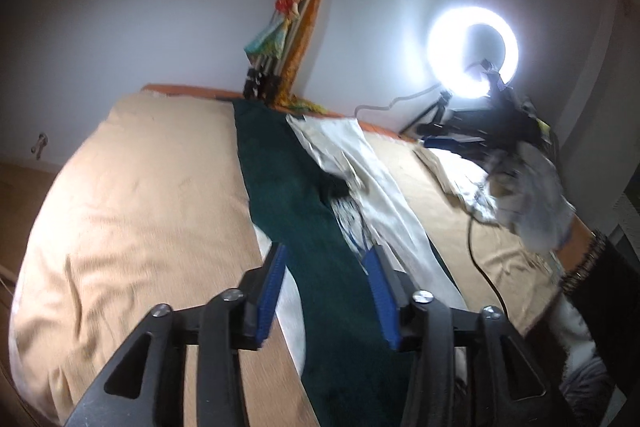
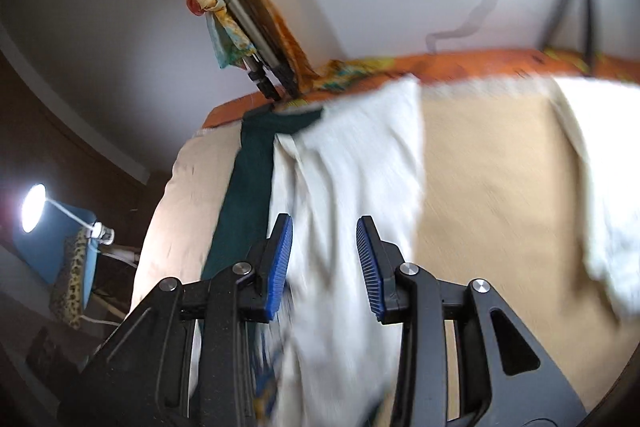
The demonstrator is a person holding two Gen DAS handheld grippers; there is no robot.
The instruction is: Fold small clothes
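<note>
A long dark green cloth (image 1: 288, 183) lies stretched along the tan bed cover (image 1: 152, 195). A white garment (image 1: 368, 183) lies partly over its right side. My left gripper (image 1: 326, 253) is open, its blue pads either side of the green cloth, just above it. In the right wrist view the white garment (image 2: 348, 163) fills the middle, with the green cloth (image 2: 246, 195) along its left. My right gripper (image 2: 324, 223) is open above the white garment. This view is blurred.
A folded tripod wrapped in patterned cloth (image 1: 280, 39) leans on the wall at the bed's far edge. A lit ring light (image 1: 472, 51) and a pile of clothes (image 1: 524, 195) sit at the right. A black cable (image 1: 480, 259) crosses the bed. A lamp (image 2: 34, 213) stands at the left.
</note>
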